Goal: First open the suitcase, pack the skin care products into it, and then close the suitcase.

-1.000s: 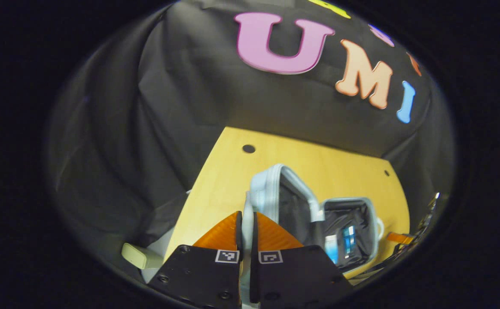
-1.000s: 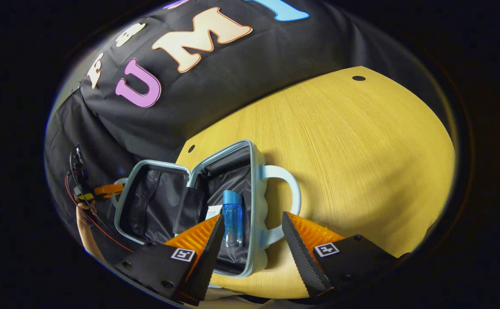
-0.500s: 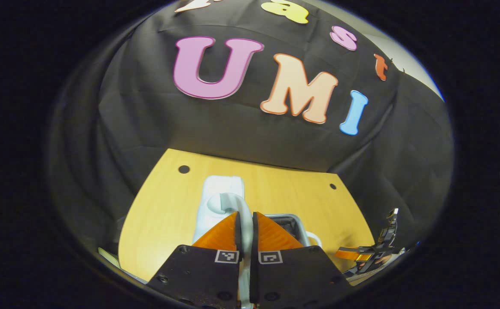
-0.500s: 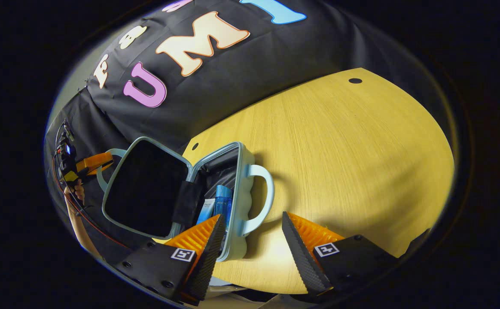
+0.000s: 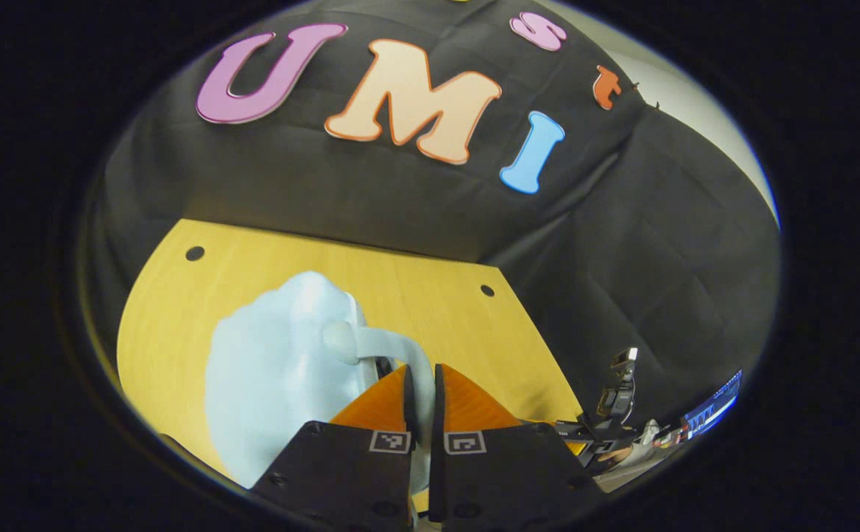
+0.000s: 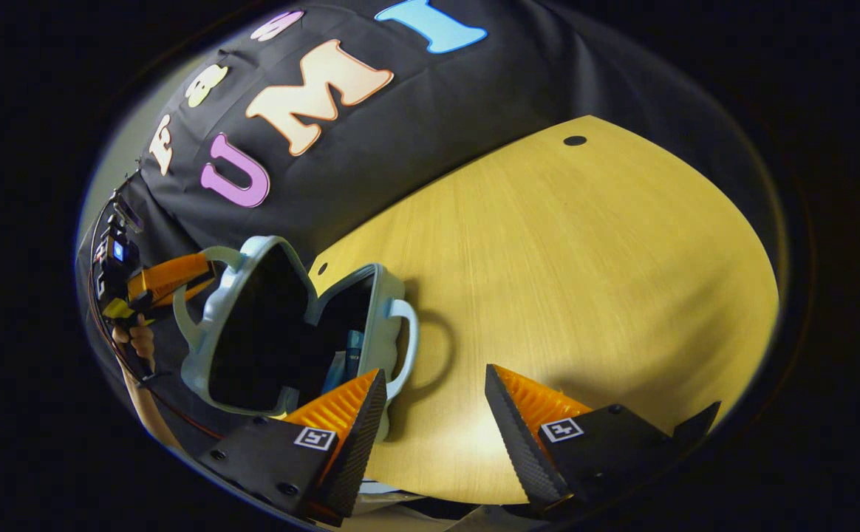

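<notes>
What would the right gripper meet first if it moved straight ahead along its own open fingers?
Probably the bare wooden table: the right gripper points at it, with the suitcase off beside one finger. Depth is unclear.

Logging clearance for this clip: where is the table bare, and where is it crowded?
Bare: the table from the suitcase handle across to the far edge hole. Crowded: the near-left corner, where the left gripper holds the half-closed lid by its handle and the right gripper hovers open.

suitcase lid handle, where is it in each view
Left gripper view: lid handle at lower centre, pinched in the left tongs.
Right gripper view: lid handle at left, beside the far tongs.
Shared landmark: the light blue suitcase on the wooden table.
</notes>
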